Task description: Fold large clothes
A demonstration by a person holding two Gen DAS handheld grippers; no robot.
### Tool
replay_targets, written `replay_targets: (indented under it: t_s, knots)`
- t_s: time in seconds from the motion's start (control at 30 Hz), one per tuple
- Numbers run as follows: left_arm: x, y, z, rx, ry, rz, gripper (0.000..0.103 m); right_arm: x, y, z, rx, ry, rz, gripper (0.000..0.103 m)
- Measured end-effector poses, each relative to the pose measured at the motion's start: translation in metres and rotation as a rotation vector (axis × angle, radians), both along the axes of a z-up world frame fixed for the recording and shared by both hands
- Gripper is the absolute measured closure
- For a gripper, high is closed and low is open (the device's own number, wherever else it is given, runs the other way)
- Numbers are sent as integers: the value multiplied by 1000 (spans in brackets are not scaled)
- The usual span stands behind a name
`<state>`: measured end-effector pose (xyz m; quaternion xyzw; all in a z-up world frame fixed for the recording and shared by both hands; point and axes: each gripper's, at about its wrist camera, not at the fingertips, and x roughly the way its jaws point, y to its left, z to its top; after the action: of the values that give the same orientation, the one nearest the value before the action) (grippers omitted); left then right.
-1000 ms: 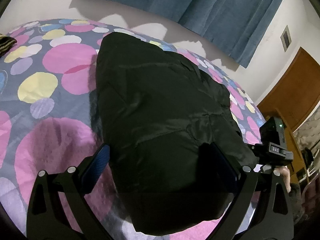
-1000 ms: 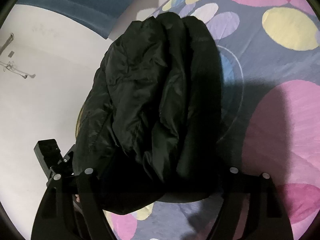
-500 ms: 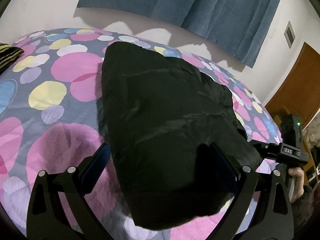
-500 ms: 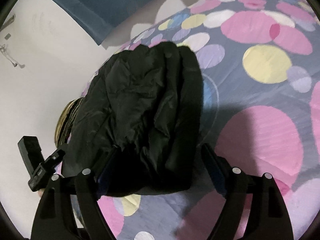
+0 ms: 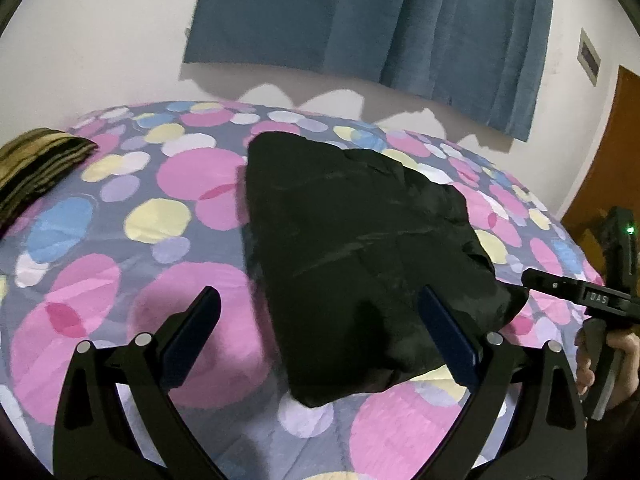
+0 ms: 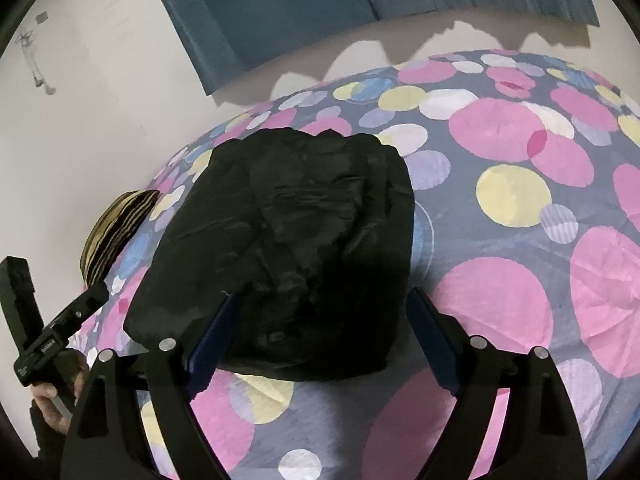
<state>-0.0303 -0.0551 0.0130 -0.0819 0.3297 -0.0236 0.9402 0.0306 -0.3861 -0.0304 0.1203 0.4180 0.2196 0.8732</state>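
A black puffy jacket (image 5: 360, 248) lies folded into a compact bundle on the dotted bedspread (image 5: 132, 240); it also shows in the right wrist view (image 6: 296, 240). My left gripper (image 5: 320, 312) is open and empty, held above the bundle's near edge. My right gripper (image 6: 324, 312) is open and empty, also above the near edge. Each gripper shows in the other's view, the right one (image 5: 592, 300) and the left one (image 6: 44, 344), hand-held beside the bed.
A striped brown-yellow cushion (image 5: 36, 168) lies at the bed's left edge, also in the right wrist view (image 6: 116, 228). A blue curtain (image 5: 380, 20) hangs on the white wall behind. A wooden door (image 5: 612, 168) stands at the right.
Both grippers pulled back and up from the jacket, leaving it lying on the bed. The bundle now sits farther away in both views.
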Motion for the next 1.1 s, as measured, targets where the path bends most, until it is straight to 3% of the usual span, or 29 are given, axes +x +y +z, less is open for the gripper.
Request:
replay_targets:
  t_s: [0.5,1.1]
  knots:
    - [-8,-8,-1,64,2,62,4,-13,20,-5,-110,-32,-13,18]
    - [-6,-10,-2,77,9,99,4,-15,21,-7,-124,-60,-35,18]
